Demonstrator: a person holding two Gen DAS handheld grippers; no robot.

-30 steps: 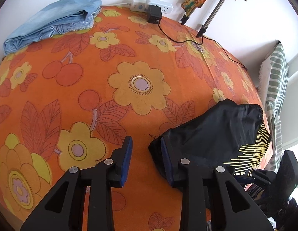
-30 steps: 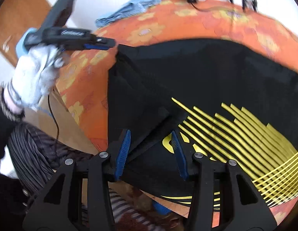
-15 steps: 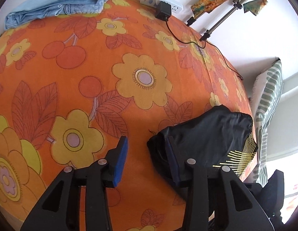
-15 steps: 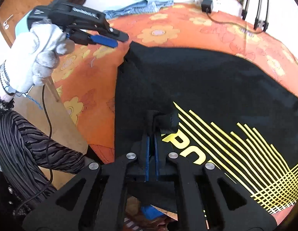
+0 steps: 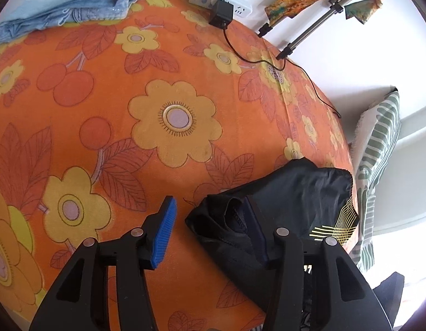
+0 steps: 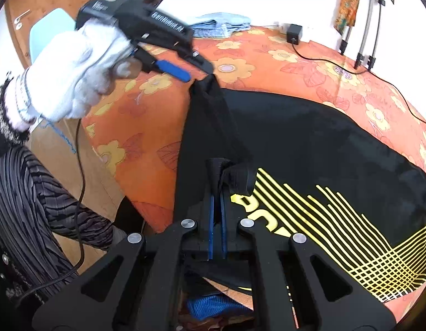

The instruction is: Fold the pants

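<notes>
Yellow print on the black pants (image 6: pixel 295 143) shows just ahead and to the right of the right gripper (image 6: pixel 217 193): a fan of thin yellow lines and part of a word in block letters, of which only something like "CU" can be made out beside the fingers; the rest is cut off by the fold and the gripper body. White lettering runs along the top of the left gripper's black body in the right wrist view, but it is too blurred to read. The right gripper's blue-padded fingers are closed together, pinching a bunched fold of the pants' edge between them, with the cloth rising just past the fingertips. The left gripper (image 5: pixel 210 220) has its fingers spread apart; the near corner of the pants lies bunched in the gap and against its right finger, while the left finger (image 5: pixel 162 231) stands over bare bedspread. In the right wrist view a white-gloved left hand (image 6: pixel 80 77) holds that gripper tilted down toward the raised corner of the pants. The pants lie spread over the orange flowered bedspread (image 5: pixel 102 110), near its edge. Far ahead of the left fingers lie folded blue jeans (image 5: pixel 72 5) and a white power strip (image 5: pixel 221 0).
</notes>
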